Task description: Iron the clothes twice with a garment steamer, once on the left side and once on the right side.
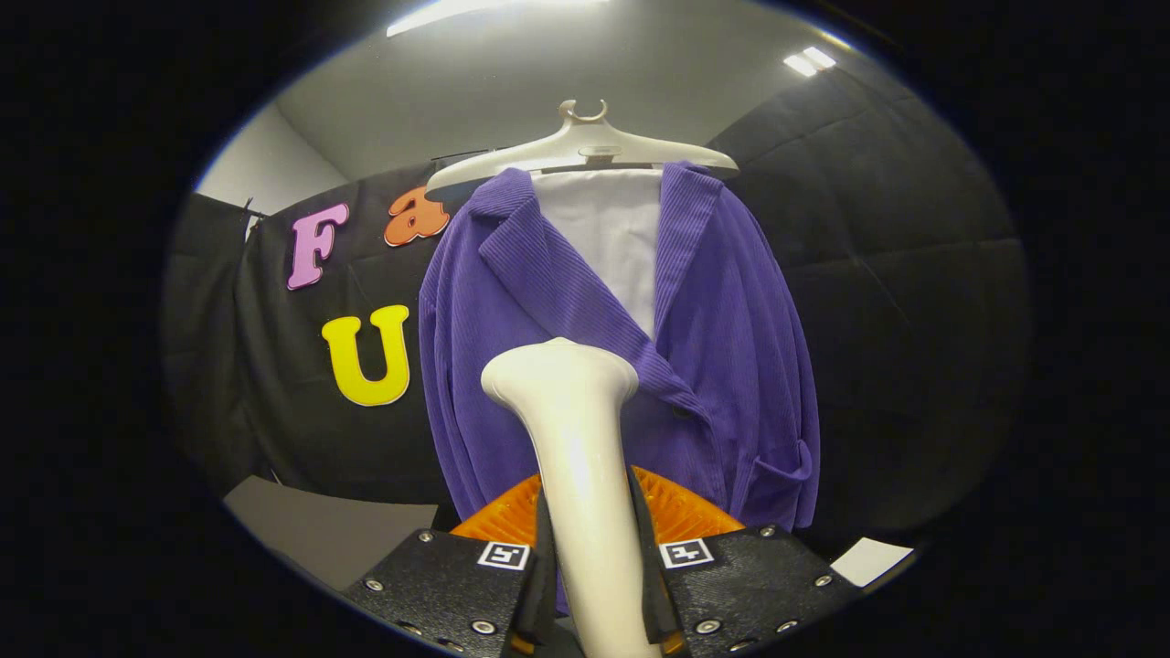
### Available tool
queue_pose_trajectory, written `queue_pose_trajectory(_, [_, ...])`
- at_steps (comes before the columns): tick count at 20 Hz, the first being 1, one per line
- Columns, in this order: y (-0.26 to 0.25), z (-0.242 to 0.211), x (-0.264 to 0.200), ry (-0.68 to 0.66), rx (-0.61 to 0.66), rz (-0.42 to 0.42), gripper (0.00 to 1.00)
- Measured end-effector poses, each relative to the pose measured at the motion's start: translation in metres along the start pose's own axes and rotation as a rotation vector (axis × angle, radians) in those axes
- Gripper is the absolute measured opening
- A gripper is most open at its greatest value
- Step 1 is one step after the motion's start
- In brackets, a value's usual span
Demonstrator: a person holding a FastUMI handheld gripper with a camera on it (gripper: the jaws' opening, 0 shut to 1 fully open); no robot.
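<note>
Gripper view: the gripper (592, 557) has both fingers clamped on the cream plastic garment steamer (574, 429), head up just short of the purple corduroy jacket (713, 338) hanging on its pale hanger (585, 146). Contact's hard to judge, probably none yet. I'd pick one front panel and stroke slowly downward.

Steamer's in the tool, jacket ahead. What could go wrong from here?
1. The tool grips the steamer low on its handle; the head may tilt when pressed on cloth.
2. The purple jacket hangs loose on a hanger, so it may swing away.
3. The open lapels could fold under the head.
</note>
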State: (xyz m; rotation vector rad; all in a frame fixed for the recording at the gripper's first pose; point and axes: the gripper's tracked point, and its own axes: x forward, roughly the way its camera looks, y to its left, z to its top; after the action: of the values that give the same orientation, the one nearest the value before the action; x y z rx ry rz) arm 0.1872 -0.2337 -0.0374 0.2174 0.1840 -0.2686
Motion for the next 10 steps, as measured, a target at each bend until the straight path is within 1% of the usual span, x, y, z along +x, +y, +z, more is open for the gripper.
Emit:
queue_pose_trajectory(4, [-0.005, -0.052, -0.003, 0.104, -0.040, 0.002, 0.37])
queue_pose_trajectory(10, [-0.007, -0.093, -0.006, 0.156, -0.013, 0.012, 0.37])
